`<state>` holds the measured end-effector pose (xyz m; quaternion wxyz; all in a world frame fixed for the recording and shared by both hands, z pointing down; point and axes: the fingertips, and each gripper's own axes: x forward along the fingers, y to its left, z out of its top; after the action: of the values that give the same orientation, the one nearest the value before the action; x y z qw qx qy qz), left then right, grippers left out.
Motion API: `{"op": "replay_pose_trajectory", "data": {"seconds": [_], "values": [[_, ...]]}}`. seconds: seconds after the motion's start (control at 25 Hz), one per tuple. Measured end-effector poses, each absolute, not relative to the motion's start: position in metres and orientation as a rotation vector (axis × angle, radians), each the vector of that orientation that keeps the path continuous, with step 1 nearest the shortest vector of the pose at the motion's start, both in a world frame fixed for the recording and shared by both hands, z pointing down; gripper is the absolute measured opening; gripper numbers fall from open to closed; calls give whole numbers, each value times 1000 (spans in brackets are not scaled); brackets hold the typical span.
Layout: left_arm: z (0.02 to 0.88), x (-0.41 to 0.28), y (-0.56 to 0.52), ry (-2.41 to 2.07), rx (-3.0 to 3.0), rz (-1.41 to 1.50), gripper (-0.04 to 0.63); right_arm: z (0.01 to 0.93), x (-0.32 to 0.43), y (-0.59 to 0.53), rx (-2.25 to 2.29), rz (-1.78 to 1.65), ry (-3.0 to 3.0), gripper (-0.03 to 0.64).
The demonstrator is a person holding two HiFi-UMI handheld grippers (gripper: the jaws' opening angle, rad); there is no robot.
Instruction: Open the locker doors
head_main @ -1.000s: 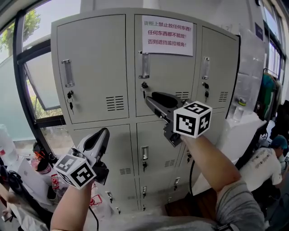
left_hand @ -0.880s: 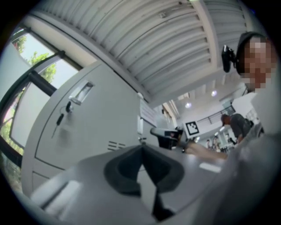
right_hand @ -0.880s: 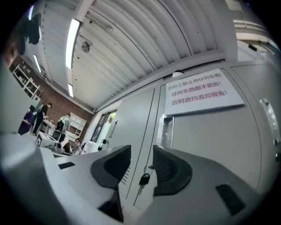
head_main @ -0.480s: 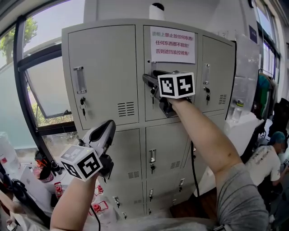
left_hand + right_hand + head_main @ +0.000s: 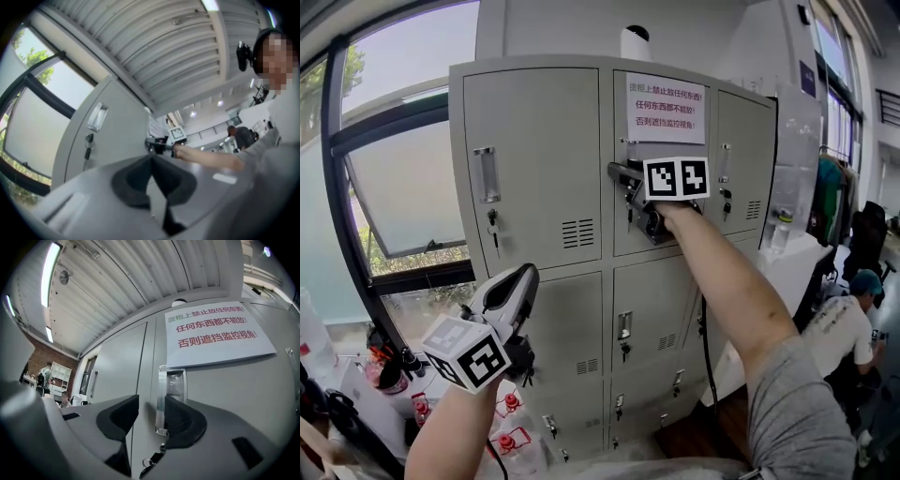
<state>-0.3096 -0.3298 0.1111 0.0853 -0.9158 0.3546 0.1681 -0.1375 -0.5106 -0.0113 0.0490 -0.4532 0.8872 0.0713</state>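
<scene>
The grey lockers (image 5: pixel 553 169) stand in front of me with every door closed. My right gripper (image 5: pixel 621 174) is up at the top middle door (image 5: pixel 667 220), under the paper notice (image 5: pixel 666 95). In the right gripper view its jaws (image 5: pixel 151 413) are closing around the left edge of the door's metal handle (image 5: pixel 171 389); the right pad lies over the handle and the left pad stands off it. Keys (image 5: pixel 151 460) hang in the lock below. My left gripper (image 5: pixel 523 274) hangs low at the left, away from the doors, shut (image 5: pixel 151 158) with nothing in it.
A large window (image 5: pixel 394 187) is left of the lockers. The top left door has its own handle (image 5: pixel 486 174) and lock. A white counter (image 5: pixel 797 253) and a seated person (image 5: pixel 853 319) are to the right. Bottles (image 5: pixel 506 436) stand on the floor at lower left.
My right gripper has risen from below the middle door's lock to its handle, and its jaws now straddle the handle's edge. The left gripper has stayed low.
</scene>
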Motion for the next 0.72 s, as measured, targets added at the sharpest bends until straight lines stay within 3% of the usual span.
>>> {"op": "replay_pose_trajectory", "data": {"seconds": [0.32, 0.72], "values": [[114, -285, -319, 1050, -2753, 509, 5, -12, -113, -441, -1179, 251, 2770, 147], [124, -128, -294, 1054, -2766, 496, 5, -6, 32, -324, -940, 441, 2851, 170]]}}
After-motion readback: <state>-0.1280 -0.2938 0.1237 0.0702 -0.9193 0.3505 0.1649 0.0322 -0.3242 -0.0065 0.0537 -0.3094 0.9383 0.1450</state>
